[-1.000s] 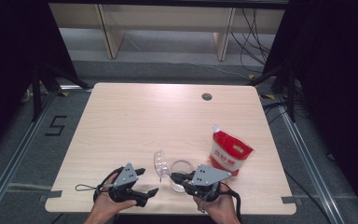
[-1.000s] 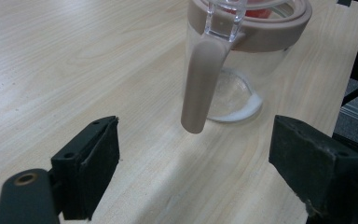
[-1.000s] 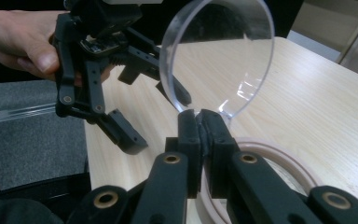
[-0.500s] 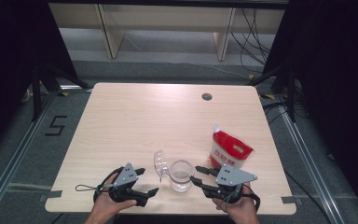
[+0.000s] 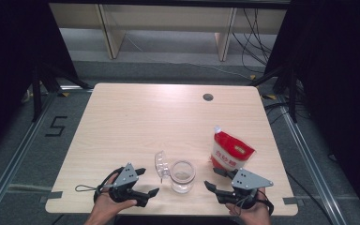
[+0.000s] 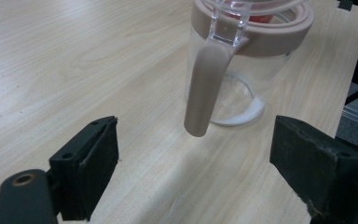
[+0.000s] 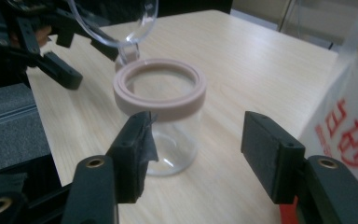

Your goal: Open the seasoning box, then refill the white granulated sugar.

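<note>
Item 1 — glass jar (image 5: 183, 176): clear, upright on the wooden table (image 5: 168, 122) near its 6 o'clock edge, pinkish ring at the rim, hinged clear lid (image 5: 161, 163) flipped open toward 10 o'clock, pink latch (image 6: 206, 84) hanging down its side. Item 2 — left gripper (image 5: 145, 183): at 9 o'clock of the jar, jaws spread wide, nothing between them, clear of the glass. Item 3 — right gripper (image 5: 214, 180): at 3 o'clock of the jar, jaws have just been opening, released, apart from the glass. Item 4 — red and white bag (image 5: 231, 152): standing at 2 o'clock of the jar, just beyond the right gripper
</note>
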Tool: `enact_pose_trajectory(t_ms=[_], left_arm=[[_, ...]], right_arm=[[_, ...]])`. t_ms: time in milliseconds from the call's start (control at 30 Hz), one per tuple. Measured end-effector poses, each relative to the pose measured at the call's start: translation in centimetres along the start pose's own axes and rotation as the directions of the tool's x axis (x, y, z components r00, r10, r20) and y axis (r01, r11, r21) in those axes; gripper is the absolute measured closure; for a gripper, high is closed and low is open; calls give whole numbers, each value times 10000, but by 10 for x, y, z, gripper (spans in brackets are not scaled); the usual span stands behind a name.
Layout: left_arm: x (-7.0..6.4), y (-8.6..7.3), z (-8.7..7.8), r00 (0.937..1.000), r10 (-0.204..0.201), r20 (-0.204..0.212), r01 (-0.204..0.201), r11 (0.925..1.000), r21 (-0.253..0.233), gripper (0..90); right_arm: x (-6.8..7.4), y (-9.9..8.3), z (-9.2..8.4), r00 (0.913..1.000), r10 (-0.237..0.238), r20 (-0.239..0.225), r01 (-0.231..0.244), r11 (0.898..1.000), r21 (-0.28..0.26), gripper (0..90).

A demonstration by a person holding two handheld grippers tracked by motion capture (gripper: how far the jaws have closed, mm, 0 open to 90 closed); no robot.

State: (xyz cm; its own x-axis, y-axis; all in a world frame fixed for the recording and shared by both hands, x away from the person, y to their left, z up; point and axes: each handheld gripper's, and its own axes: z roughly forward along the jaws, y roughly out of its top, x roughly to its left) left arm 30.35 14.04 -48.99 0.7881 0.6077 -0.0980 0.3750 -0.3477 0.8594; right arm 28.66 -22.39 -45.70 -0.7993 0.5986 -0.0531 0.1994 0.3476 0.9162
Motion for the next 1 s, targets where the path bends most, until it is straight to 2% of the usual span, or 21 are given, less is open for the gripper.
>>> enact_pose_trajectory(t_ms=[67,100,133,167,233,267,333,367,400,433,567,600,633,733,767,800,833,900,933,967,1000], left_arm=[[0,0,0,10000,22,1,-22,10000,10,152],[0,0,0,10000,-20,9,20,10000,-25,152],[0,0,0,10000,38,12,-38,10000,16,152],[0,0,0,10000,21,20,-21,10000,8,152],[0,0,-1,10000,75,11,-76,9999,94,152],[0,0,-1,10000,89,13,-89,9999,99,152],[0,0,-1,9999,108,-4,-108,9999,115,152],[0,0,0,10000,41,4,-41,10000,53,152],[0,0,0,10000,55,6,-55,10000,42,152],[0,0,0,10000,36,30,-36,10000,-9,152],[-1,0,0,9999,145,-23,-144,9997,189,152],[-2,0,1,10000,47,57,-47,9999,106,152],[-2,0,1,10000,52,55,-53,9999,119,153],[-1,0,0,10000,81,-28,-81,9998,160,152],[-1,0,-1,10000,82,-14,-82,9998,168,152],[0,0,-1,9999,119,-5,-119,9998,168,152],[0,0,-1,9999,119,-5,-119,9998,168,153],[0,0,0,9998,179,-40,-177,9995,278,153],[0,0,0,9996,272,-42,-270,9991,331,152],[-2,0,0,9999,158,63,-159,9997,200,153],[-2,0,0,9998,190,58,-191,9996,227,153]], right_arm=[[-1,-5,-3,9994,328,83,-329,9994,141,424],[-2,-6,-3,9998,213,42,-214,9997,70,420],[-1,-7,-6,9986,502,172,-505,9985,200,413],[-3,-9,-6,9991,418,47,-418,9991,83,406],[-2,-11,-10,9974,599,392,-606,9980,159,399],[-4,-12,-11,9982,441,419,-444,9990,79,397],[-5,-13,-12,9981,499,370,-507,9985,219,397],[-7,-17,-16,9964,654,543,-666,9976,210,387],[-7,-18,-17,9956,833,439,-845,9961,263,386],[-9,-19,-19,9963,663,540,-676,9975,223,379],[-9,-22,-27,9872,1362,836,-1388,9900,261,335],[-12,-23,-29,9914,963,887,-976,9952,102,340],[-11,-24,-31,9905,1110,808,-1128,9935,183,338],[-13,-27,-37,9867,1208,1085,-1235,9922,186,307],[-11,-28,-40,9778,1630,1316,-1688,9851,340,301],[-17,-30,-41,9826,1205,1412,-1240,9921,164,299],[-17,-30,-41,9826,1205,1412,-1240,9921,164,299],[-18,-33,-46,9729,1820,1424,-1864,9823,181,288],[-20,-34,-46,9752,1708,1410,-1750,9844,180,287],[-21,-34,-47,9761,1697,1360,-1739,9846,194,279],[-22,-35,-49,9730,1656,1609,-1712,9850,213,262]])
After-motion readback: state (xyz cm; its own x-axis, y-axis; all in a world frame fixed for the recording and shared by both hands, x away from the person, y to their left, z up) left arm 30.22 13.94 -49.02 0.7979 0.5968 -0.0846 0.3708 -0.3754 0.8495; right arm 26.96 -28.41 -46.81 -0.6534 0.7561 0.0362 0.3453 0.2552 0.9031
